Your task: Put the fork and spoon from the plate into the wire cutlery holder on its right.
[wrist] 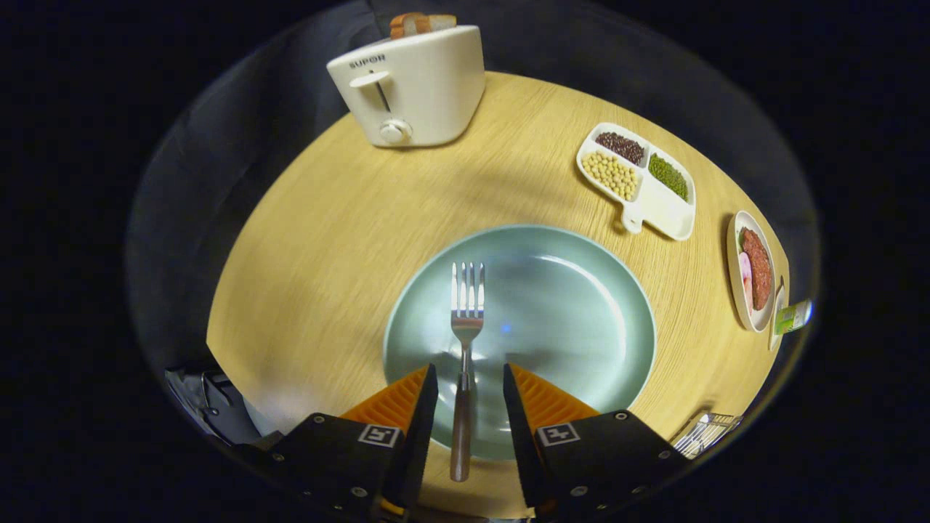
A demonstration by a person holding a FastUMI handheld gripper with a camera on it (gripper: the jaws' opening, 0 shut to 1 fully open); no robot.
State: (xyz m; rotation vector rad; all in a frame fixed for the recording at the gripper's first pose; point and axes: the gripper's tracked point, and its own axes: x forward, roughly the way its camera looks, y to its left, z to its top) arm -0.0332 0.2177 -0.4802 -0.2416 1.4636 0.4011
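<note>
The tool (470,381) is hovering low over the near rim of the plate, its 2 fingers (407,407) standing apart w/ a clear gap on both sides of the fork handle; nothing is being gripped. The fork (463,363) is lying between the fingers, its wooden handle sticking out over the plate's near rim toward the tool body, steel tines pointing away toward the plate's middle. The teal plate (581,305) is sitting on the round wooden tabletop (327,240), just ahead of the fingers. The wire cutlery holder (703,432) is peeking in to the right of the tool, near the tabletop's edge; only part is showing. Further right, a small dish w/ meat slices (753,280) is sitting near the edge, w/ a small green-labelled item (793,317) beside it. Beyond the plate on the right, a white 3-compartment tray of beans (639,181) is lying. Farthest off, a white toaster (410,87) is standing w/ bread slices (421,24) poking out of its top.
</note>
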